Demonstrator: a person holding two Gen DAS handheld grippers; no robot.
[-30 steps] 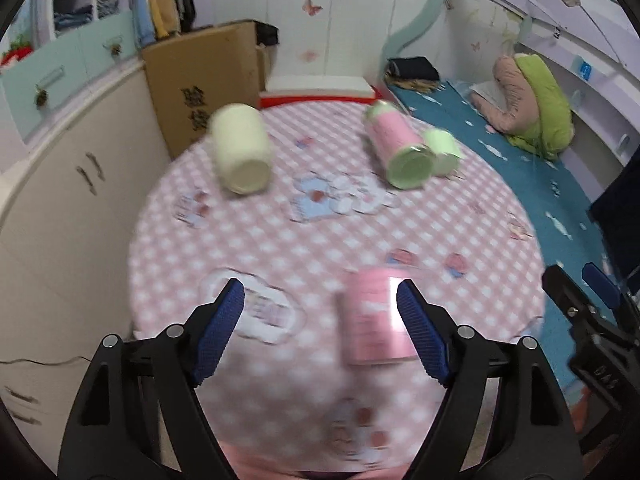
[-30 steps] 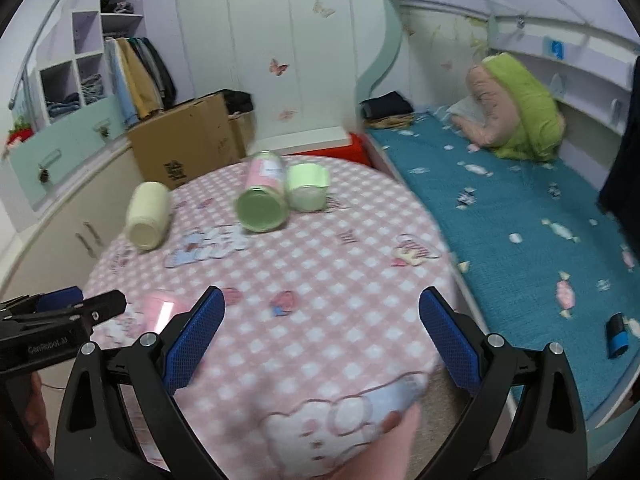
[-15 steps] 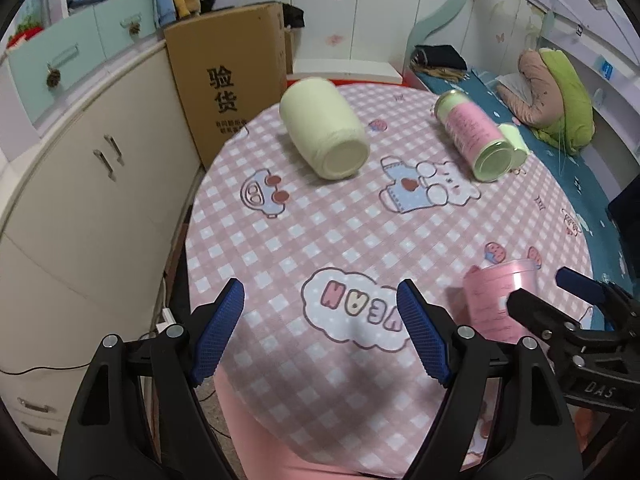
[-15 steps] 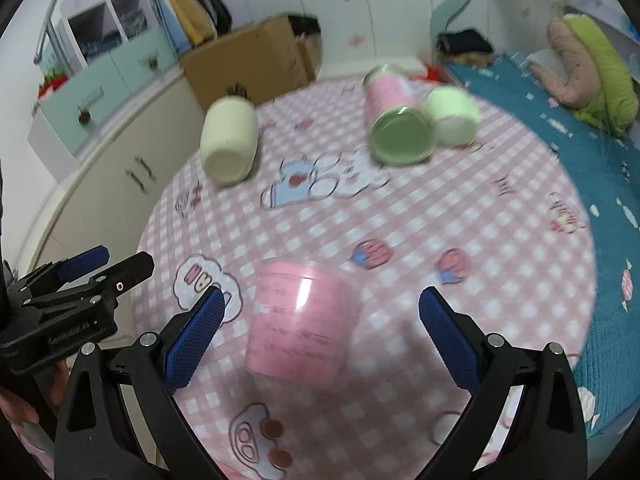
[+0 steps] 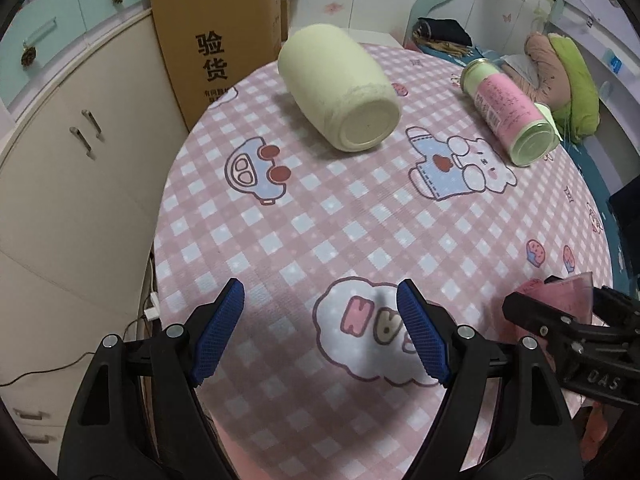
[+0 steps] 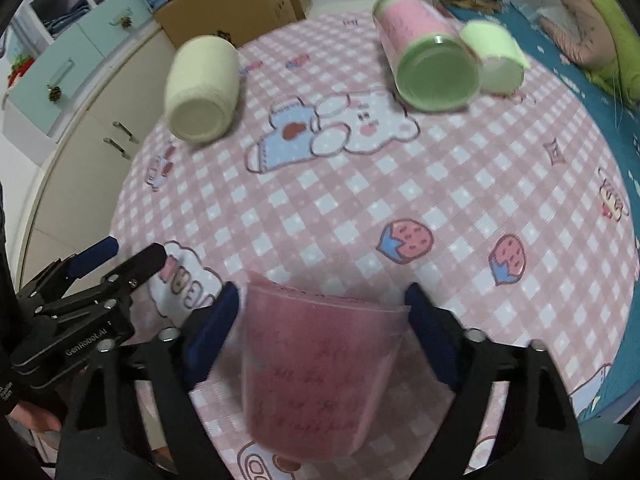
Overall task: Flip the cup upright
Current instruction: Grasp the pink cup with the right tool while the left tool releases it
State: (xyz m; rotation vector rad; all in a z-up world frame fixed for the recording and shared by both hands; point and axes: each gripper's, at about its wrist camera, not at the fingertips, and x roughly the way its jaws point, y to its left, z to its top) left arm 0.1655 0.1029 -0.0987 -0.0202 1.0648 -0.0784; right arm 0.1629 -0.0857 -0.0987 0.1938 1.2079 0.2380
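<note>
A translucent pink cup [image 6: 320, 372] stands upside down near the front edge of the round table with the pink checked cloth [image 6: 400, 200]. My right gripper [image 6: 322, 308] is open and straddles it, one blue pad on each side, with small gaps. In the left wrist view only a pink sliver of the cup [image 5: 568, 290] shows behind the right gripper's fingers [image 5: 532, 316]. My left gripper [image 5: 320, 300] is open and empty over the table's front left; it also shows in the right wrist view [image 6: 116, 260].
A cream cup [image 5: 340, 88] lies on its side at the back left. A pink-and-green cup [image 5: 508, 110] and a pale green cup [image 6: 492, 54] lie on their sides at the back right. A cardboard box [image 5: 216, 32] and cabinets [image 5: 72, 140] stand left; a bed [image 6: 580, 40] is right.
My right gripper has moved forward and down around the pink cup. My left gripper has moved left, so the cup slid to the right edge of its view.
</note>
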